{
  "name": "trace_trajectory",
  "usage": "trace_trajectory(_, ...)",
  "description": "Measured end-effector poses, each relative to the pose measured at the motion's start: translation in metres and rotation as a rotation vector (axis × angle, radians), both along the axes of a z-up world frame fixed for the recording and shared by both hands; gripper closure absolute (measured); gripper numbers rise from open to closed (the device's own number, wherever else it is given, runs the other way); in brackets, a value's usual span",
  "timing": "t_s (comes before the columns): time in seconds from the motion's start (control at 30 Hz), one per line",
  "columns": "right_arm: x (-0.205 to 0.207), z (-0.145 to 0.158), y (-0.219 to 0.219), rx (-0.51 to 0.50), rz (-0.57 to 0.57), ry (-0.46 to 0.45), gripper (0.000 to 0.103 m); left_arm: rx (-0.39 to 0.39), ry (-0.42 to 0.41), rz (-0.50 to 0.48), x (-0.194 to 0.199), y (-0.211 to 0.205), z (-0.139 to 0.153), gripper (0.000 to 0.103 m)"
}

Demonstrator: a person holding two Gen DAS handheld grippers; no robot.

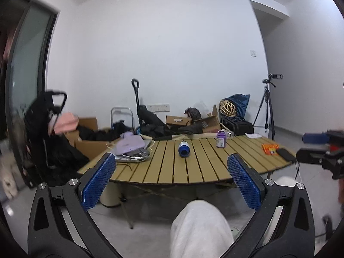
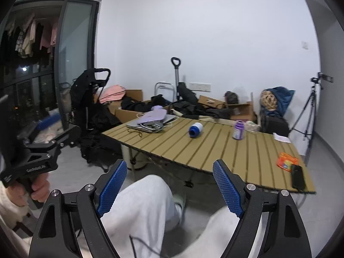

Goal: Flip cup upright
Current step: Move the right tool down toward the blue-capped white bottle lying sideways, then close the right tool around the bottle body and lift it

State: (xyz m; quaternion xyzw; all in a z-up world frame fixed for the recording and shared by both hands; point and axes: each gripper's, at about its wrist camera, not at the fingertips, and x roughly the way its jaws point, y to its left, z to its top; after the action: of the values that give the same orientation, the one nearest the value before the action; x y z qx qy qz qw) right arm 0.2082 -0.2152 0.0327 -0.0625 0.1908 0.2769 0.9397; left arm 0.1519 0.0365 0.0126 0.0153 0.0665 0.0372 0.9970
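The cup (image 1: 184, 148) lies on its side near the middle of the slatted table (image 1: 200, 167), left of a purple bottle (image 1: 221, 139). Both the left gripper (image 1: 172, 167) and the right gripper (image 2: 169, 176) hang short of the table's near edge, fingers spread wide and holding nothing.

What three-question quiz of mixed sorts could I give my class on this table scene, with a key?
1. True or false: the cup stands upright on the table.
2. Which thing stands nearest the cup? A) purple bottle B) phone C) orange packet
3. Fill in: both the left hand-held gripper and the right hand-held gripper are ____ and hold nothing.

Key: 1 false, it lies on its side; 2 A; 3 open.
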Motion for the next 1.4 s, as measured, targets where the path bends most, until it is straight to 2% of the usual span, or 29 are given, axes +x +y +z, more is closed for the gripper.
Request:
trace_trajectory(0.1, 0.031, 0.002, 0.007, -0.004, 0.006, 0.028, 0.016, -0.014, 0.015, 0.021, 0.035, 0.006, 0.001, 0.000)
trace_trajectory(0.17, 0.057, 0.006, 0.014, 0.014, 0.007, 0.070, 0.016, -0.034, 0.049, 0.024, 0.054, 0.012, -0.001, 0.000)
trace_trajectory(0.27, 0.086, 0.007, 0.021, 0.021, 0.004, 0.068, 0.016, -0.061, 0.107, 0.038, 0.095, 0.020, -0.007, 0.000)
trace_trajectory(0.37, 0.126, 0.001, 0.033, -0.003, -0.020, 0.075, 0.016, -0.077, 0.143, 0.048, 0.129, 0.028, -0.014, 0.000)
trace_trajectory(0.43, 0.163, -0.007, 0.041, -0.014, -0.034, 0.114, 0.016, -0.089, 0.187, 0.056, 0.166, 0.036, -0.020, 0.000)
trace_trajectory(0.57, 0.229, -0.020, 0.055, -0.031, -0.049, 0.152, 0.016, -0.042, 0.243, 0.056, 0.237, 0.044, -0.031, 0.000)
trace_trajectory(0.67, 0.281, -0.033, 0.071, -0.033, -0.046, 0.179, 0.016, -0.036, 0.293, 0.041, 0.289, 0.055, -0.043, 0.000)
trace_trajectory(0.73, 0.316, -0.043, 0.082, -0.021, -0.041, 0.227, 0.016, -0.090, 0.336, 0.057, 0.328, 0.068, -0.056, 0.000)
trace_trajectory(0.8, 0.349, -0.053, 0.093, 0.022, -0.020, 0.284, 0.016, -0.154, 0.379, 0.125, 0.360, 0.080, -0.072, 0.000)
trace_trajectory(0.87, 0.382, -0.064, 0.108, 0.023, -0.015, 0.314, 0.016, -0.219, 0.393, 0.134, 0.386, 0.092, -0.087, 0.000)
trace_trajectory(1.03, 0.468, -0.111, 0.147, -0.004, -0.047, 0.372, 0.016, -0.236, 0.401, 0.184, 0.424, 0.100, -0.104, 0.000)
trace_trajectory(1.1, 0.492, -0.129, 0.157, -0.017, -0.070, 0.426, 0.016, -0.184, 0.408, 0.219, 0.435, 0.097, -0.110, 0.000)
trace_trajectory(1.3, 0.554, -0.178, 0.181, -0.040, -0.151, 0.517, 0.017, -0.134, 0.430, 0.188, 0.460, 0.093, -0.121, 0.000)
trace_trajectory(1.37, 0.565, -0.185, 0.183, -0.004, -0.124, 0.544, 0.017, -0.134, 0.442, 0.179, 0.470, 0.095, -0.120, 0.000)
trace_trajectory(1.4, 0.568, -0.187, 0.182, 0.015, -0.118, 0.537, 0.027, -0.136, 0.447, 0.168, 0.475, 0.096, -0.120, 0.000)
